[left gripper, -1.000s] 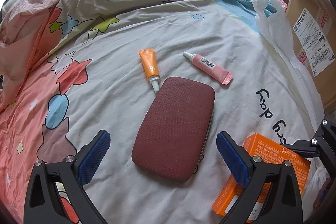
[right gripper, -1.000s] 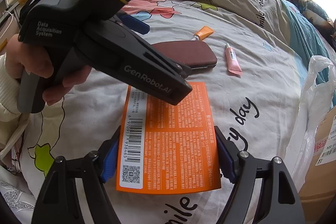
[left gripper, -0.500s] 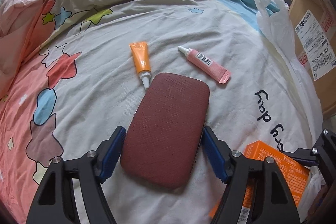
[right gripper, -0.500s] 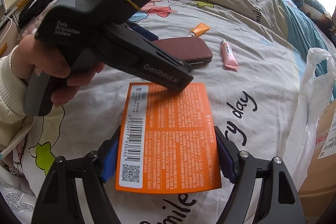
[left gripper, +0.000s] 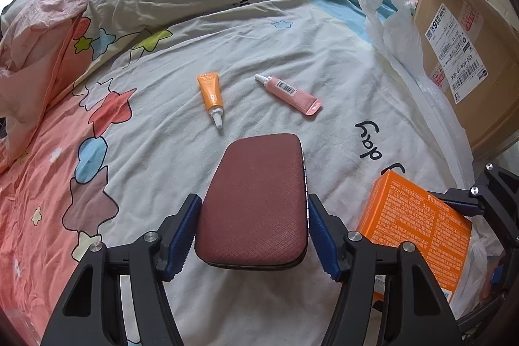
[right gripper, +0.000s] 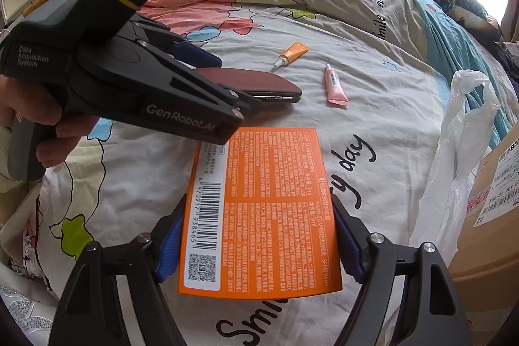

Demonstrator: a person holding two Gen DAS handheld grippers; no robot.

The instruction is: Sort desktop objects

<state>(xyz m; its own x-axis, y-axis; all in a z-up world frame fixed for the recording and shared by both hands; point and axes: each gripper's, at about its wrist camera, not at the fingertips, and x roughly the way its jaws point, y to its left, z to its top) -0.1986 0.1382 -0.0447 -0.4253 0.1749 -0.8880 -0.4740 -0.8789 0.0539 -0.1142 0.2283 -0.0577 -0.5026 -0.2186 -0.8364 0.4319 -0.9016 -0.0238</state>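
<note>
Since the earlier frame the left gripper (left gripper: 254, 237) has closed, its fingers pinching the maroon case (left gripper: 256, 200) between them above the bed (left gripper: 162, 151), while the right gripper (right gripper: 259, 240) clamps the orange box (right gripper: 262, 216), which could slip if tilted.

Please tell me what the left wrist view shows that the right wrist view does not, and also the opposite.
Only the left wrist view: the left gripper closed on the maroon case, seen from above.

Only the right wrist view: the hand holding the left gripper, and the barcode on the orange box in the right gripper.

Both: orange tube, pink tube, plastic bag, cardboard box.
</note>
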